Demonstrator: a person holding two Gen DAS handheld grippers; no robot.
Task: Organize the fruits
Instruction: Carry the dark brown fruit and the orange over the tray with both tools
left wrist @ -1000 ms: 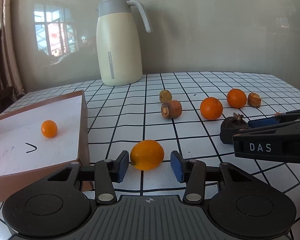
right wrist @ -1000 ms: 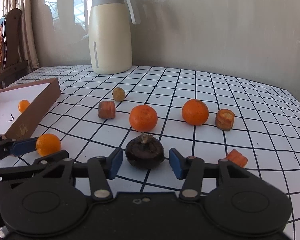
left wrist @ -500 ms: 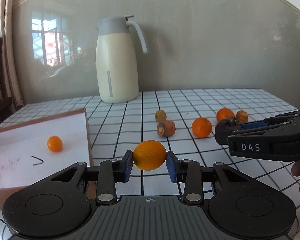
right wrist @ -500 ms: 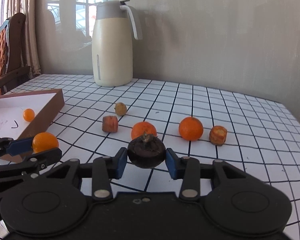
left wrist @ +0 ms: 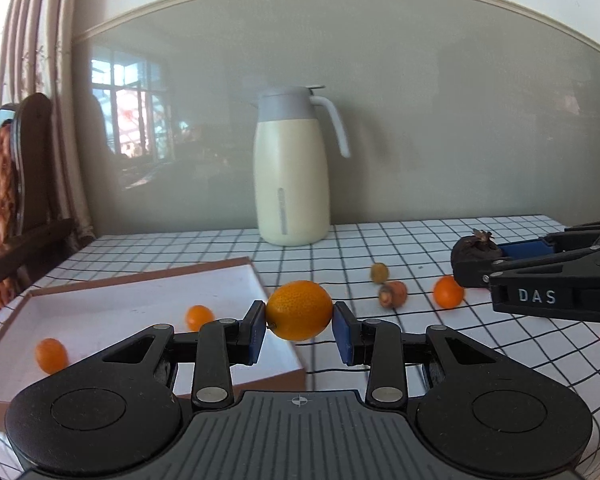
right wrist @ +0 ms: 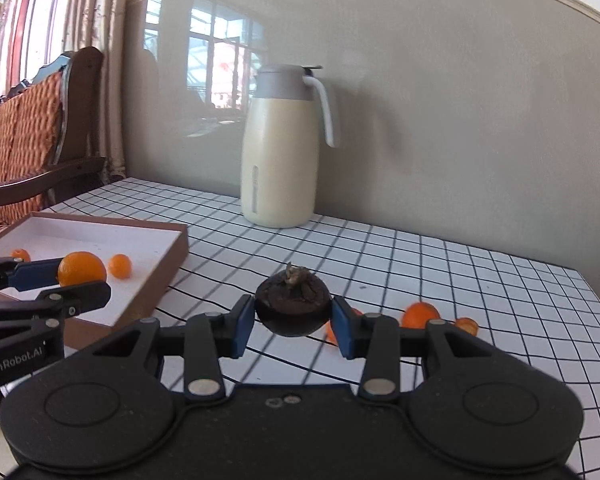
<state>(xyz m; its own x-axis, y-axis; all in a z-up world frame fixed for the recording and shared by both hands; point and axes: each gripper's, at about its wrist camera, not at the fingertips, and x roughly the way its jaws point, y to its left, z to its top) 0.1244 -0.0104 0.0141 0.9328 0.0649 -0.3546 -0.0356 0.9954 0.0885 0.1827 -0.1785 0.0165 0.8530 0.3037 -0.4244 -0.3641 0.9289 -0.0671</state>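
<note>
My left gripper (left wrist: 299, 322) is shut on an orange (left wrist: 299, 309) and holds it in the air over the right edge of the brown box (left wrist: 148, 280). My right gripper (right wrist: 293, 322) is shut on a dark mangosteen (right wrist: 293, 306), lifted above the table. The box with its white inside holds two small oranges (left wrist: 199, 317) (left wrist: 51, 355). The left gripper with its orange (right wrist: 82, 269) also shows in the right wrist view, and the mangosteen (left wrist: 474, 250) in the left wrist view.
A cream jug (left wrist: 292, 168) stands at the back of the checkered table (left wrist: 380, 248). Loose on the table lie an orange (left wrist: 448, 291), a carrot piece (left wrist: 393, 294) and a small brownish fruit (left wrist: 379, 272). A wooden chair (left wrist: 16, 200) stands at the left.
Both grippers closed on their fruit and lifted them off the table. The left gripper has moved left toward the box; the right has risen with it.
</note>
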